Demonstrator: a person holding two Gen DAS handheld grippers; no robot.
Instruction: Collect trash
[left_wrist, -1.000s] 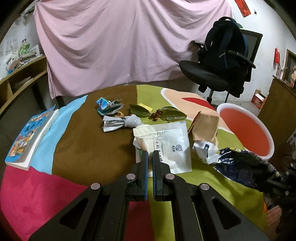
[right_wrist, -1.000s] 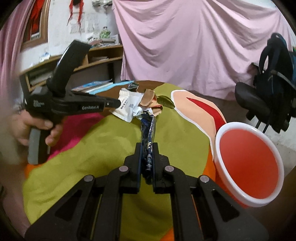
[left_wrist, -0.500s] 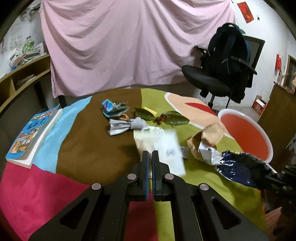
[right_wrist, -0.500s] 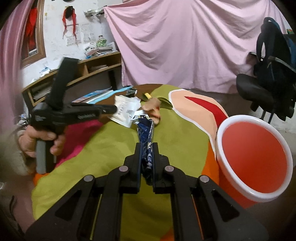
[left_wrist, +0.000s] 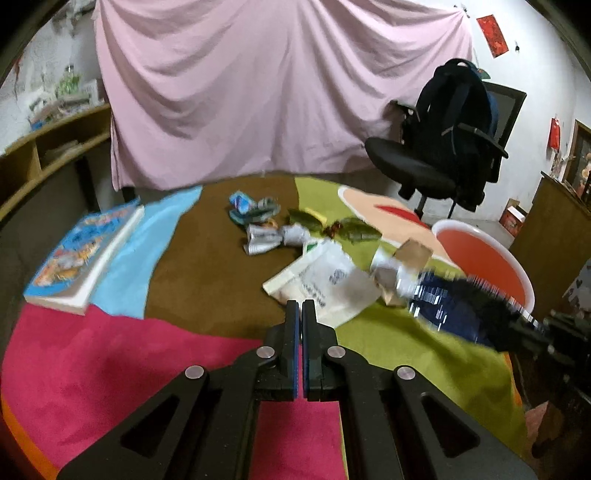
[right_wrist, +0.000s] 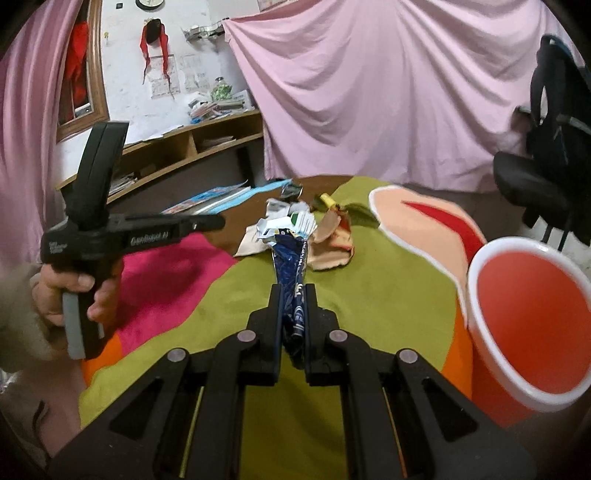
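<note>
Two tools are at work: the right tool (right_wrist: 293, 295) grips a dark blue wrapper (right_wrist: 291, 254) over the desk (right_wrist: 388, 295), just beside the red bin (right_wrist: 528, 325) — next, I'd judge, it must swing over the rim and let go. The left tool (left_wrist: 300, 314) is closed on nothing, near a white pouch (left_wrist: 325, 280). Crumpled paper (left_wrist: 273, 236), leaves (left_wrist: 354, 232) and a book (left_wrist: 81, 254) remain — nothing blocks the bin.
</note>
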